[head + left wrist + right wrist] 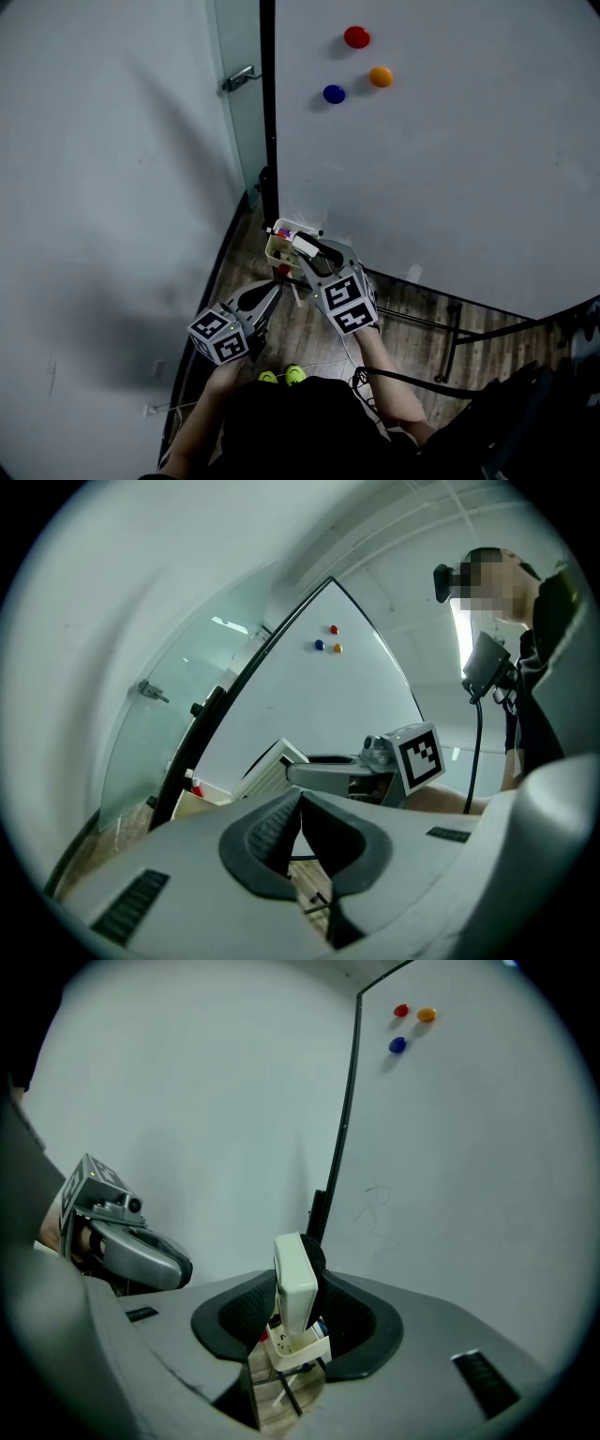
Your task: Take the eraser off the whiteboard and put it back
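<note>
White plastic eraser [292, 1274] stands upright, clamped in right gripper [296, 1290] fingers, dark felt seemingly facing whiteboard [469, 1166] just ahead-right, above its lower-left corner tray [302, 1349]. Left gripper [300, 797] fingers together, empty.

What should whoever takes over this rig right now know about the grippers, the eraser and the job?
Right gripper: shut on the eraser, held in front of the tray by the whiteboard's lower left corner; it appears clear of the board.
Left gripper: shut, nothing in it, off to the left.
Done: eraser is off the board and in the grip.
Left: set it back on the whiteboard and release.
</note>
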Demonstrator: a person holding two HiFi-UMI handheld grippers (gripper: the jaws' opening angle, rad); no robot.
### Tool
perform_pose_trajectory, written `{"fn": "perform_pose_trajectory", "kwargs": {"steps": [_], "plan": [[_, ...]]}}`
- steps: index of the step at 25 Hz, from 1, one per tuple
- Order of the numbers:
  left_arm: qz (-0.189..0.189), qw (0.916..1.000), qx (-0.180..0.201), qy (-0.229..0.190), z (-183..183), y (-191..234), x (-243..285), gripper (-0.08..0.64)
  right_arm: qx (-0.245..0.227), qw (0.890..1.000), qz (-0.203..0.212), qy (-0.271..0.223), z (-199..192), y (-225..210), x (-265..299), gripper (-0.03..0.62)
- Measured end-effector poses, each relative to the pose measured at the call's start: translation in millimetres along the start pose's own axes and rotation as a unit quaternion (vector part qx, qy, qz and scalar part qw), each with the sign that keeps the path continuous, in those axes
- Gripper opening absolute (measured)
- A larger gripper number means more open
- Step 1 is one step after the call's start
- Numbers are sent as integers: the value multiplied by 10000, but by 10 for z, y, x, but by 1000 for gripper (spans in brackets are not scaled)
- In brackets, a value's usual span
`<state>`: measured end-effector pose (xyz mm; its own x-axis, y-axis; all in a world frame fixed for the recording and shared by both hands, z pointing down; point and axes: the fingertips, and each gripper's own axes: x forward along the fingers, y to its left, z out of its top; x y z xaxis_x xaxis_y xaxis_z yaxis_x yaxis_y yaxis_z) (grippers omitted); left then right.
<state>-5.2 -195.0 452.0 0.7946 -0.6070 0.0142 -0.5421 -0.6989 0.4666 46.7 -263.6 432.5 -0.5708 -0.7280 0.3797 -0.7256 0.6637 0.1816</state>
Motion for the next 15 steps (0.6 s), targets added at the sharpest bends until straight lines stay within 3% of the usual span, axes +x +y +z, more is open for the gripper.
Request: {"fn": "perform_pose_trajectory", "kwargs": {"steps": [15], "plan": [[-63, 9999, 63, -130, 104, -63, 68, 20, -85, 9997, -114, -205, 189, 44, -323, 146]]}}
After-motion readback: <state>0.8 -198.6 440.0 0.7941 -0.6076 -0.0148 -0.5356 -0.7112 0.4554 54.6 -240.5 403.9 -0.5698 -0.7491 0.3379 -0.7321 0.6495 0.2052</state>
